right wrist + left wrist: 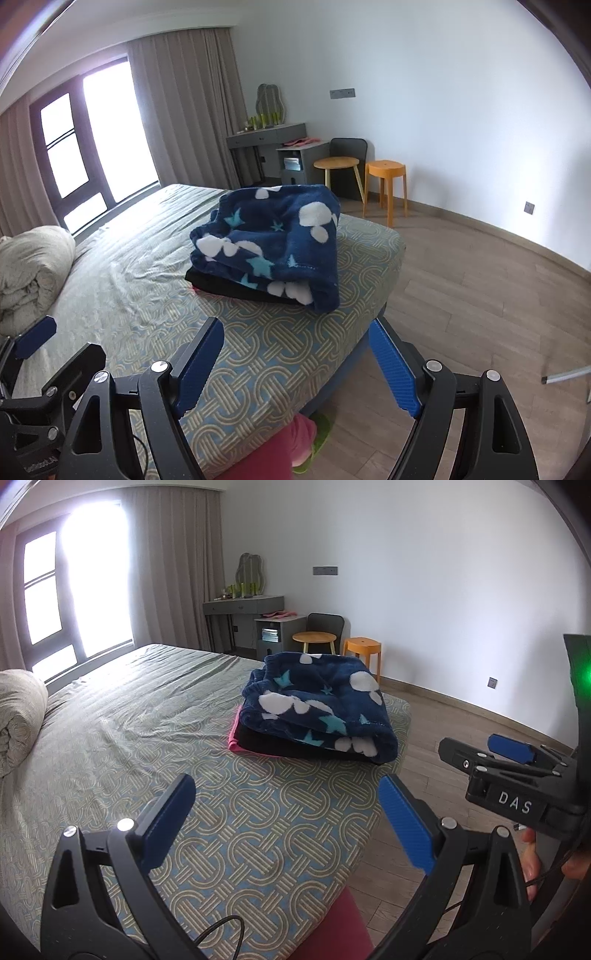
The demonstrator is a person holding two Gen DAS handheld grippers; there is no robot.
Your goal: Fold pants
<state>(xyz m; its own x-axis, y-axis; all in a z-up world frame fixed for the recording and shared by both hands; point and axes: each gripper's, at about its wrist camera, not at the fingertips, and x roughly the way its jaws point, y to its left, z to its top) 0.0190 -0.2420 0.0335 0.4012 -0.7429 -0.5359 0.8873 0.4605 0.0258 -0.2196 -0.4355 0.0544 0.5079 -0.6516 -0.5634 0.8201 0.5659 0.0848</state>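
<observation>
The folded blue pants [317, 709] with white spots and teal stars lie on the bed [147, 716] near its far corner, topping a stack of three garments: a black one [280, 744] beneath, a pink one [236, 738] at the bottom. Their long axis runs from the bed's edge toward the far wall, fold nearest the cameras. The left gripper [288, 827] and right gripper [295, 365] both tilt downward over the near part of the bed, side by side, jaws spread wide, nothing between them. Well short of the stack, neither touches it. Two stools [386, 173] stand by the wall.
</observation>
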